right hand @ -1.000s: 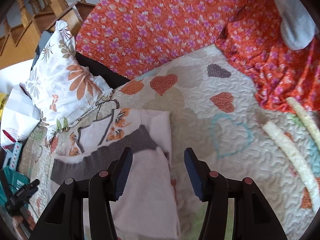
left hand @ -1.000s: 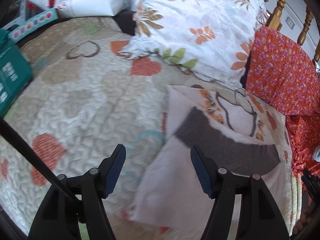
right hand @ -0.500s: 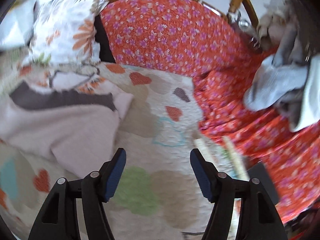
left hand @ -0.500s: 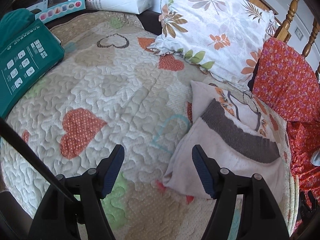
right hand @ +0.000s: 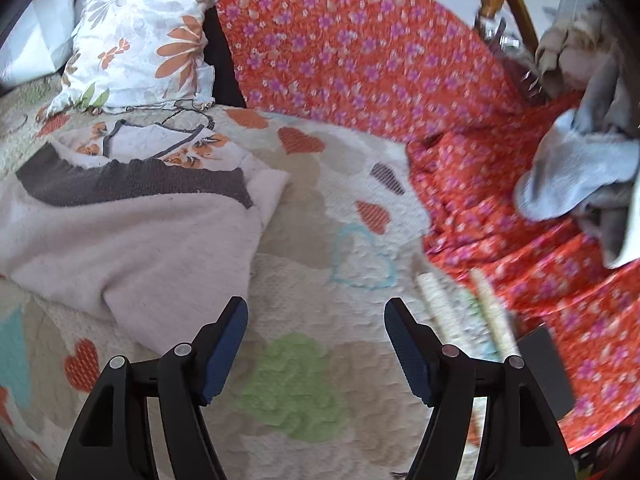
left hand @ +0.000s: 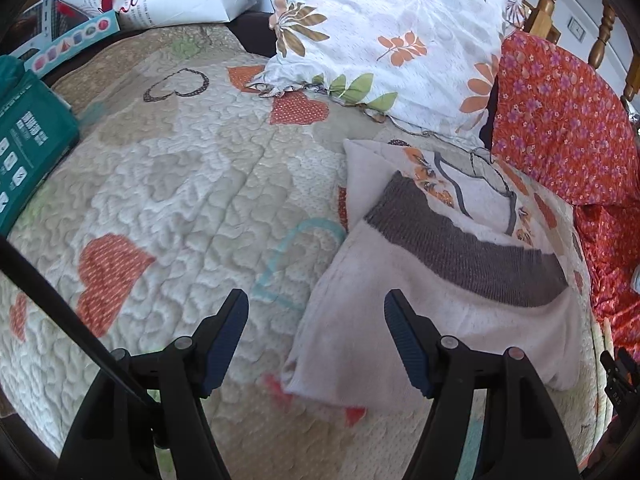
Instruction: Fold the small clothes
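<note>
- Left wrist view: the left gripper is held spread and empty over a heart-patterned quilt. A folded pale pink garment with a grey ribbed band is seen at 2 o'clock, beside a floral pillow.
- Right wrist view: the right gripper is likewise spread, nothing pinched. The garment lies at 10 o'clock. It is judged soft, light and limp; a corner edge is best pinched.
</note>
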A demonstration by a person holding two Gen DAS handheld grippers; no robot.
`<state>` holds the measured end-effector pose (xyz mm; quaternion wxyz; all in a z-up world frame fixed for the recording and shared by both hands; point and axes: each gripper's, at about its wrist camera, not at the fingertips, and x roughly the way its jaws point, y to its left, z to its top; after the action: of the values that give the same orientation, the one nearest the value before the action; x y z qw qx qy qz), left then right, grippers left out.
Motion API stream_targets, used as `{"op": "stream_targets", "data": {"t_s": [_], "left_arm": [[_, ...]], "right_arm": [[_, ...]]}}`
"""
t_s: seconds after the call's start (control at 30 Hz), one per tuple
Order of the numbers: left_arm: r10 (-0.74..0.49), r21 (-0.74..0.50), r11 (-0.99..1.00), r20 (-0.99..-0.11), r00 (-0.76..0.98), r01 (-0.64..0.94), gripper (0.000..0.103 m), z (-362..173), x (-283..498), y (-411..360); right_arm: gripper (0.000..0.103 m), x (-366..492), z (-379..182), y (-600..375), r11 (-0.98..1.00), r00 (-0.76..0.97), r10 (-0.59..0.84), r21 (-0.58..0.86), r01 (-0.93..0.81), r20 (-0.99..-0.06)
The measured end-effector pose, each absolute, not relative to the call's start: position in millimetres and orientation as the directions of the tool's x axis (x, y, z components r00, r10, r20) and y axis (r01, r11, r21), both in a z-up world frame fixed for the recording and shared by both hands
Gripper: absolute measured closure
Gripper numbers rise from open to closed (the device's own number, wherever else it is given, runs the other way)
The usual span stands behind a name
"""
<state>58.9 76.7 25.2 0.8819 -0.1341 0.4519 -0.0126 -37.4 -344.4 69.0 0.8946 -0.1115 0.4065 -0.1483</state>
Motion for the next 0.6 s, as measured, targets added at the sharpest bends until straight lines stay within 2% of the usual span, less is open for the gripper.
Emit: {"op": "stream_targets", "data": {"t_s": [0.17, 0.4, 0.53, 0.6], "left_arm": [[-0.173, -0.290, 0.951, -0.788, 0.591, -0.108, 0.034, 23.6, 78.9, 72.5], [-0.166, -0.252, 0.966, -0.789, 0.592, -0.065, 0.034, 14.6, 127.7, 55.3], [-0.200, -0.279, 0.958, -0.805, 0.559, -0.059, 0.034, -1.3, 160.2, 49.3], [-0.221, -0.278, 0.960, -0.811, 0.542, -0.024, 0.037, -8.2, 172.5, 41.9]], "right_arm": [[0.028, -23.1, 70.1, -346.3, 0.963, 0.628, -0.268, -0.193, 0.187, -0.731], [0.028, -6.2, 61.5, -351.6, 0.977, 0.608, -0.158, -0.034, 0.210, -0.778], [0.028, 8.7, 47.3, -361.1, 0.963, 0.572, -0.070, 0.093, 0.251, -0.817], [0.028, 14.7, 40.7, -364.2, 0.955, 0.559, -0.042, 0.130, 0.265, -0.828]]}}
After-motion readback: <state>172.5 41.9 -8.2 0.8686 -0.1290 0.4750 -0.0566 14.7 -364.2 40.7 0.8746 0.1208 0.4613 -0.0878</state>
